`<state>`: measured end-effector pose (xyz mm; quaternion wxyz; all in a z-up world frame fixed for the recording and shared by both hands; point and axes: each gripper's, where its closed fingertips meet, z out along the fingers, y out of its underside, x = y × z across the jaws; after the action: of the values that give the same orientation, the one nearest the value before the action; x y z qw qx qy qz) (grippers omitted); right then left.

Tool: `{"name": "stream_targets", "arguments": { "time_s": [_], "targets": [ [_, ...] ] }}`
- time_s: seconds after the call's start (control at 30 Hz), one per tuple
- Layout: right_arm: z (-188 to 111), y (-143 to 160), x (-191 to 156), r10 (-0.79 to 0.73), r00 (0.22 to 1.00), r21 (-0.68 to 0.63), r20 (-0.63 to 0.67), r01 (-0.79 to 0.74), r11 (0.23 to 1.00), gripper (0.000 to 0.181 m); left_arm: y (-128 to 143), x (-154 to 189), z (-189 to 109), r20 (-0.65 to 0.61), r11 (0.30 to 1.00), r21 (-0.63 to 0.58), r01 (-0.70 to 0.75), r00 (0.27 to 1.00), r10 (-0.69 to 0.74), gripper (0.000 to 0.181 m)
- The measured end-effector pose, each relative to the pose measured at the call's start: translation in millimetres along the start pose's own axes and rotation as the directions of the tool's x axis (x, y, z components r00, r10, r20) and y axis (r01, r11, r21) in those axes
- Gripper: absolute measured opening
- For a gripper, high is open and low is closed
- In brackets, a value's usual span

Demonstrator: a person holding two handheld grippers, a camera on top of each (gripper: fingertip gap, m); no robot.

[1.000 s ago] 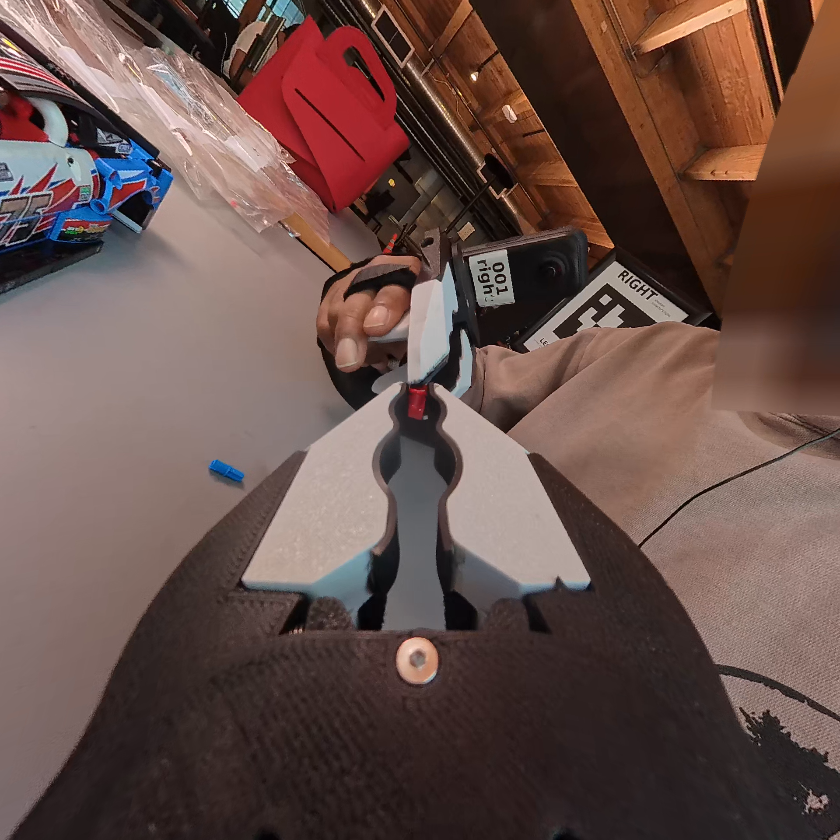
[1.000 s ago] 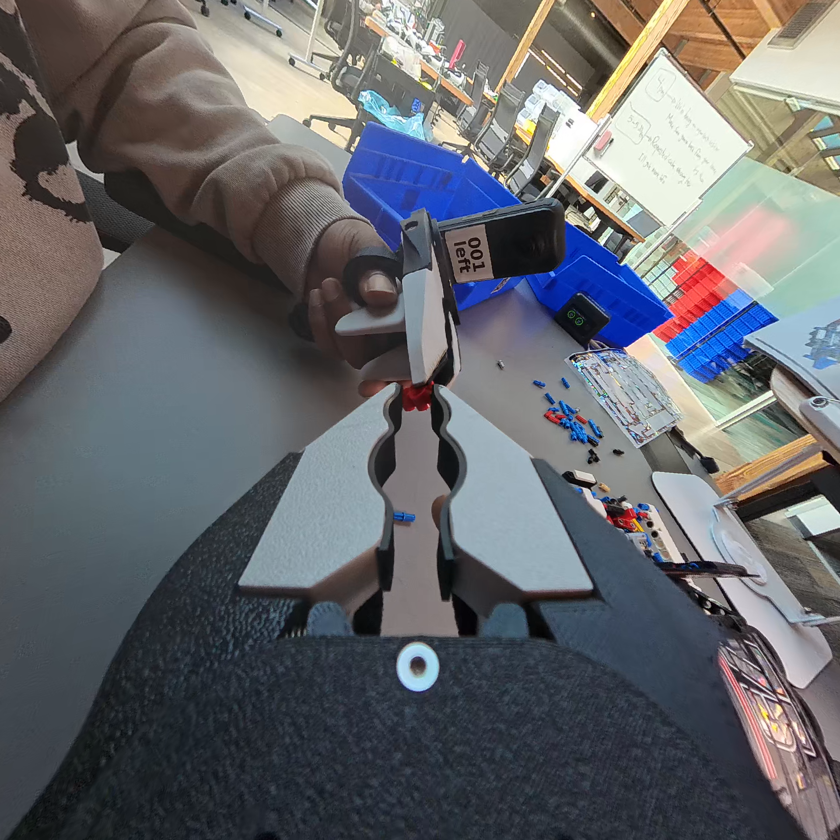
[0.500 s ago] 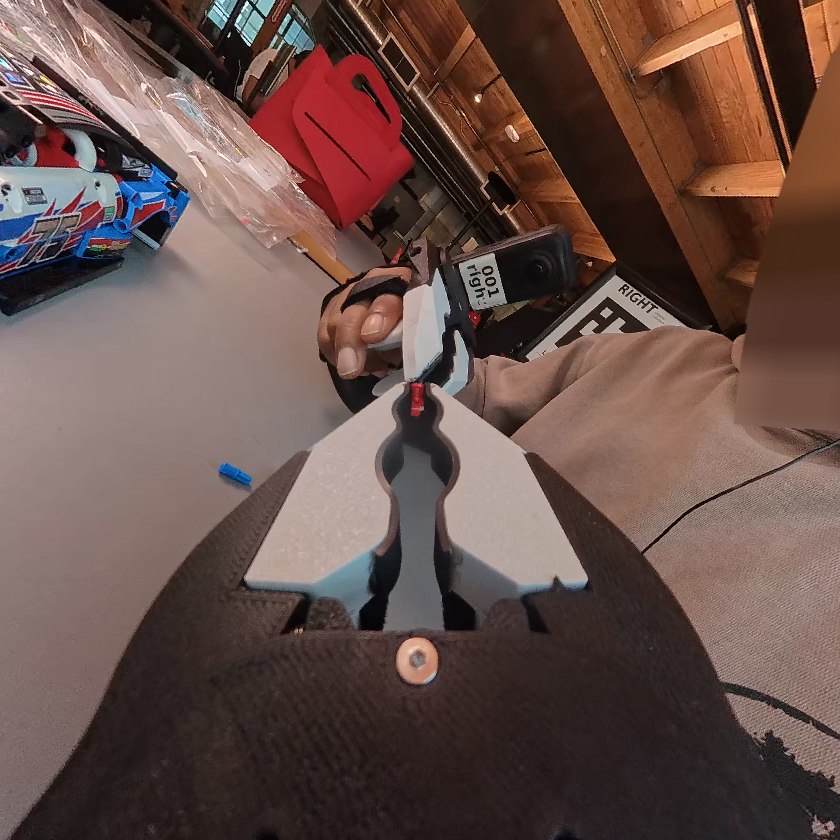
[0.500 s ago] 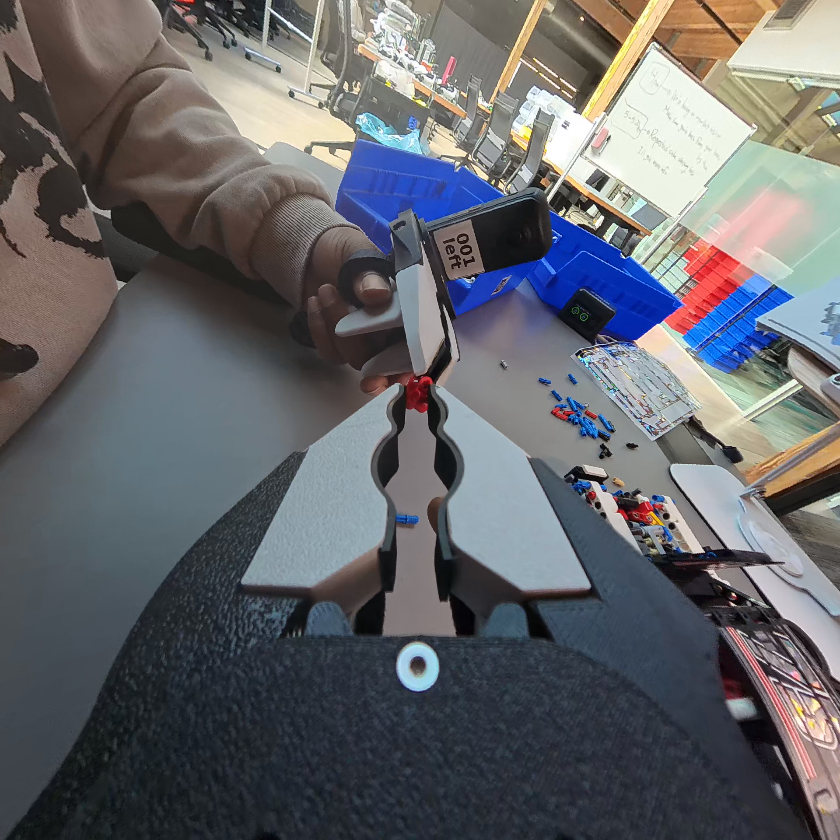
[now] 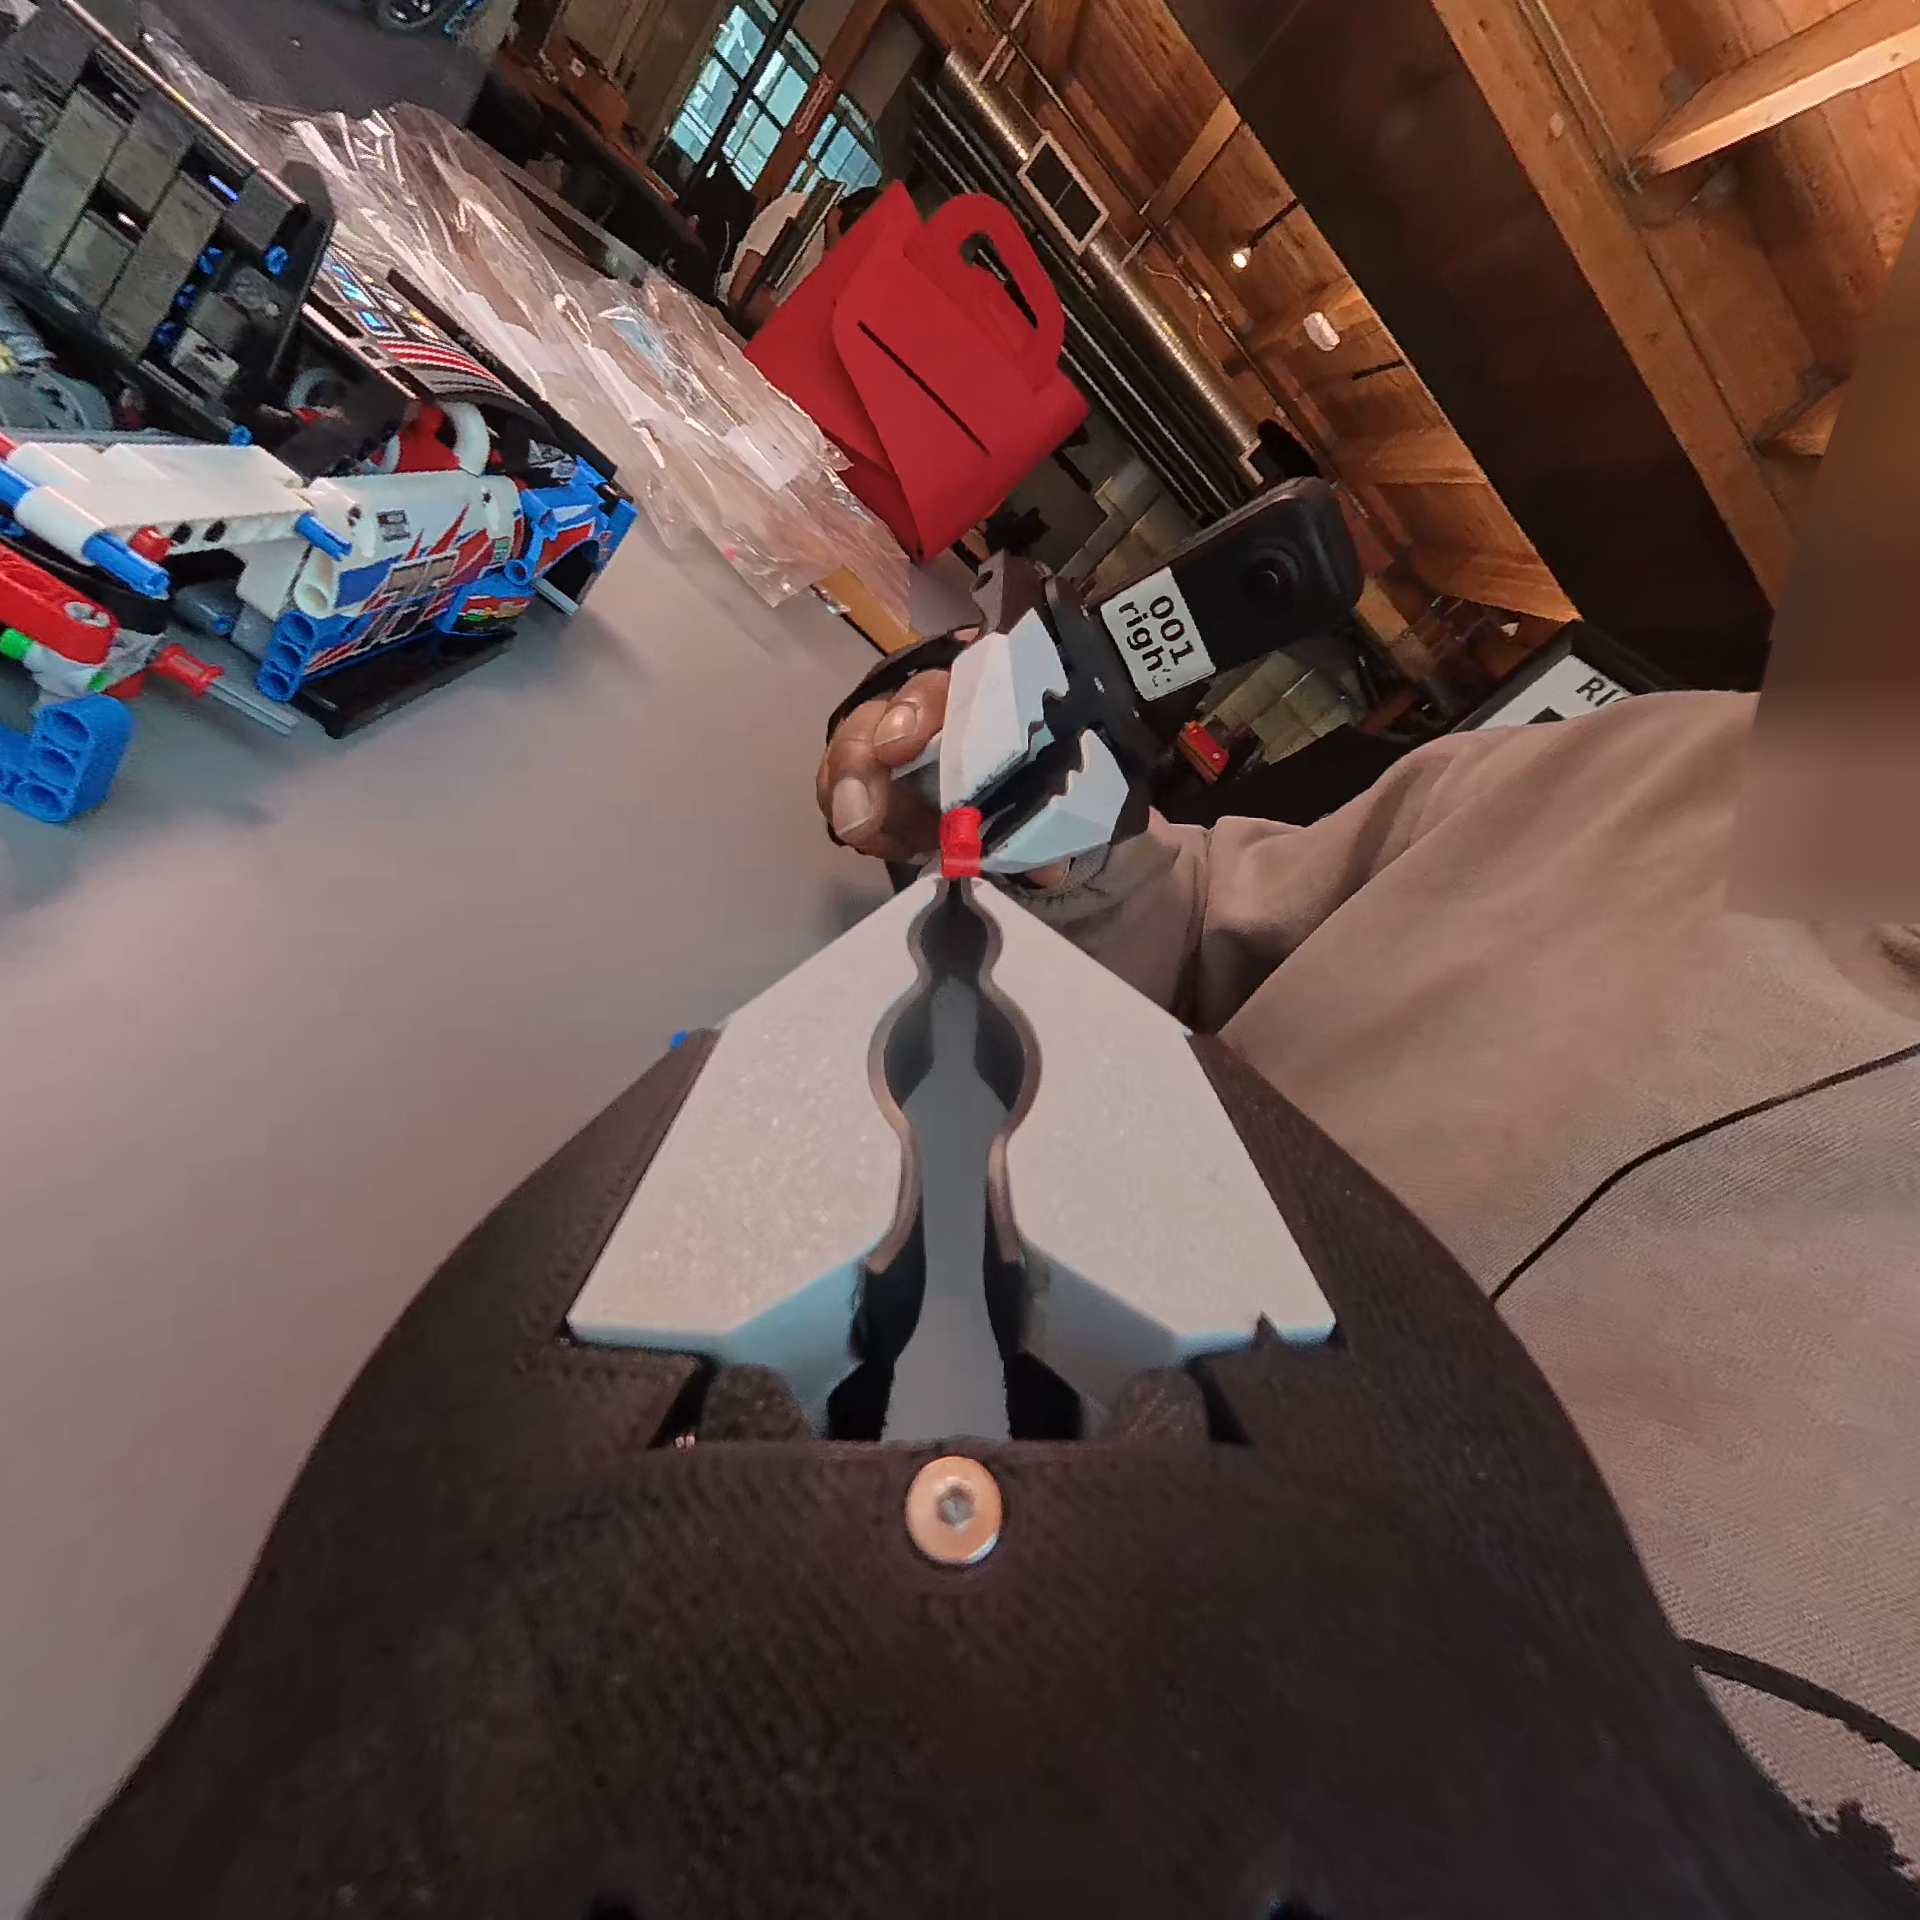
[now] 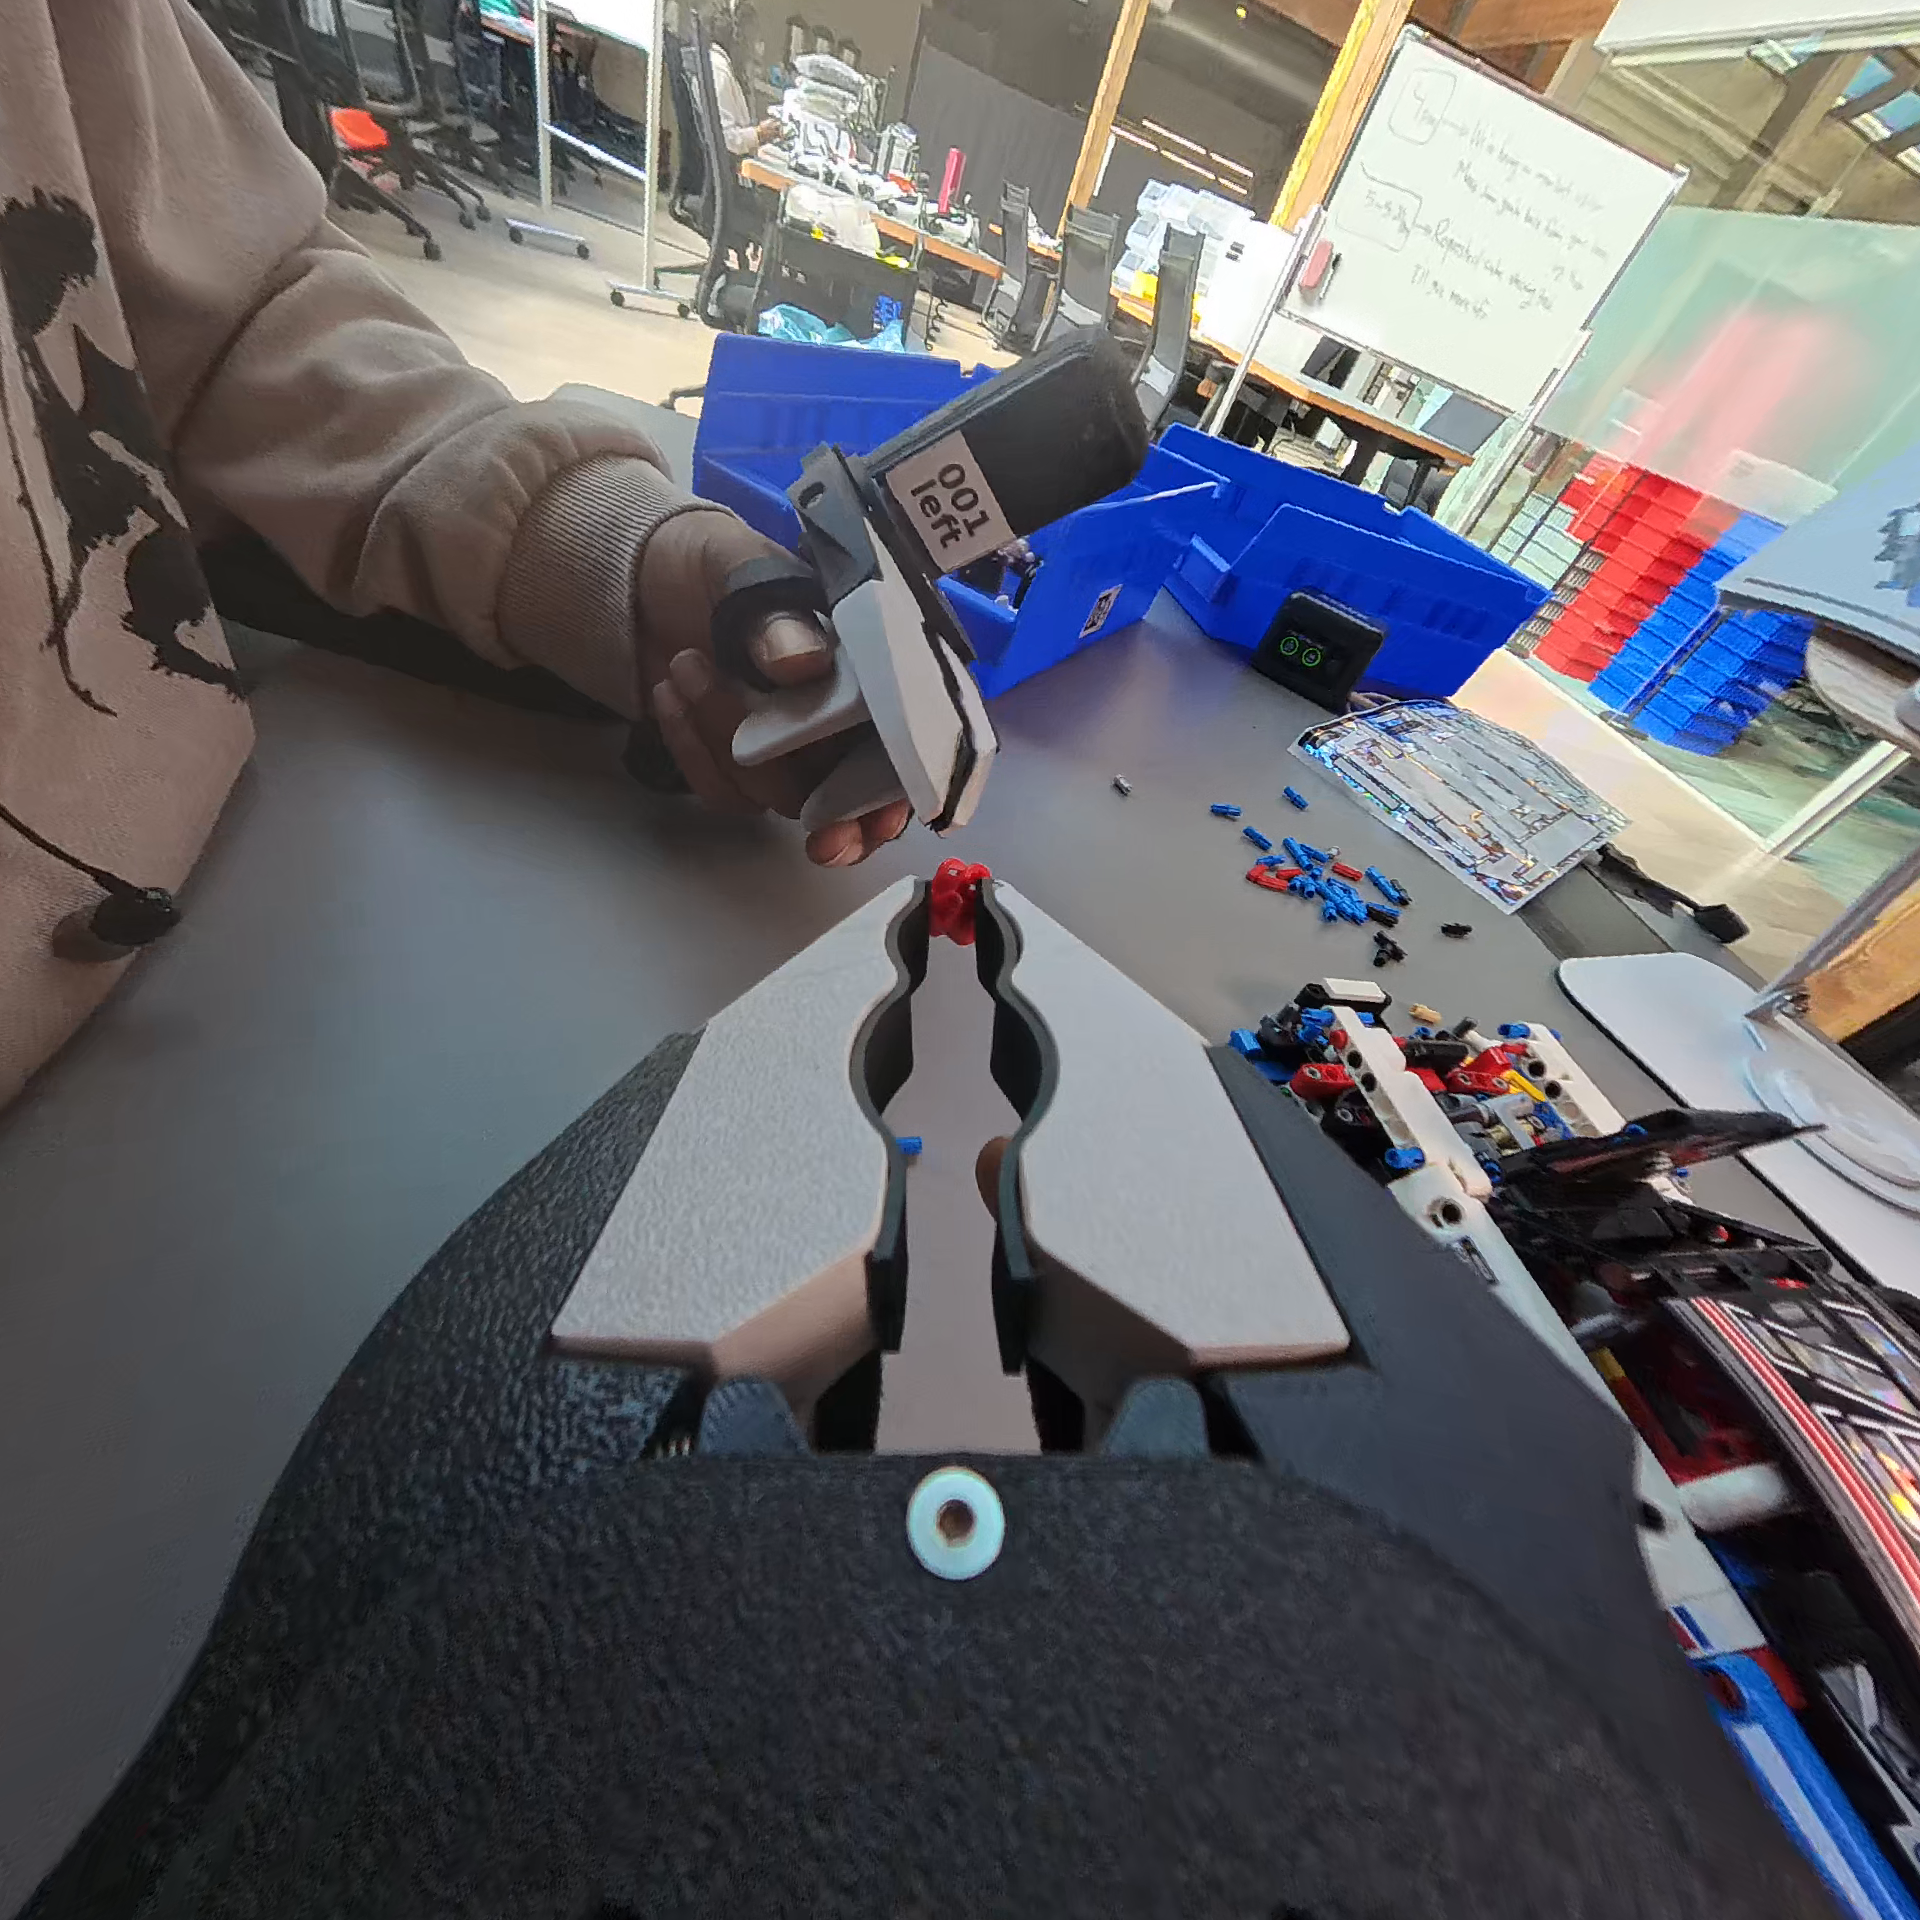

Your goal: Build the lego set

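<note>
The right gripper [image 6: 954, 902] has its jaws clamped on a small red lego piece [image 6: 956, 896], knobbly, with a short stub; the left gripper [image 5: 954, 891] has its jaws closed on nothing. The piece sits at the right tips, at 12 o'clock above the grey counter [image 6: 312, 935]; the half-built car [image 6: 1558, 1164] lies at 3 o'clock.

Two claws are seen: the right claw [image 6: 957, 896] and the left claw [image 5: 954, 883]. One small red piece [image 6: 956, 900] is counted, one part-built model car [image 5: 312, 561], two blue bins [image 6: 1351, 571], one sticker sheet [image 6: 1455, 800] and one red bag [image 5: 925, 364]; the scattered blue pins [image 6: 1320, 883] cannot be counted exactly.
</note>
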<state>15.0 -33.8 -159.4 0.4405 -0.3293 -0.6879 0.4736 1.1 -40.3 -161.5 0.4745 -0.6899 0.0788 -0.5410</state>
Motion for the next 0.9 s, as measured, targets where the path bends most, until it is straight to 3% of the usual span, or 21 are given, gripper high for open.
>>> {"name": "stream_targets", "arguments": {
  "time_s": [0.17, 0.37, 0.5, 0.63, 0.77, 0.9],
  "targets": [
    [-3, 8, 18, 0.023, 0.997, -0.008, -0.072, -0.024, 1.000, 0.006, 1, -11, -4, 0.114, 0.994, -0.028, -0.104, 0.988, 0.106, 0.007],
    [-5, 37, 40, 0.053, 0.987, -0.120, -0.154, -0.072, 0.990, 0.007, -1, -26, -10, 0.255, 0.970, -0.073, -0.234, 0.935, 0.245, 0.022],
    [-7, 67, 53, 0.060, 0.973, -0.276, -0.225, -0.122, 0.953, 0.007, -3, -33, -14, 0.326, 0.947, -0.106, -0.305, 0.889, 0.322, 0.030],
    [-18, 96, 63, 0.107, 0.946, -0.434, -0.305, -0.238, 0.869, 0.007, -4, -37, -15, 0.367, 0.928, -0.129, -0.351, 0.852, 0.373, 0.033],
    [-26, 100, 64, 0.228, 0.915, -0.433, -0.332, -0.362, 0.826, 0.007, -7, -42, -17, 0.391, 0.916, -0.136, -0.376, 0.829, 0.399, 0.033],
    [-26, 101, 63, 0.241, 0.914, -0.432, -0.326, -0.371, 0.822, 0.007, -7, -46, -19, 0.398, 0.922, -0.135, -0.362, 0.833, 0.385, 0.034]
  ]
}}
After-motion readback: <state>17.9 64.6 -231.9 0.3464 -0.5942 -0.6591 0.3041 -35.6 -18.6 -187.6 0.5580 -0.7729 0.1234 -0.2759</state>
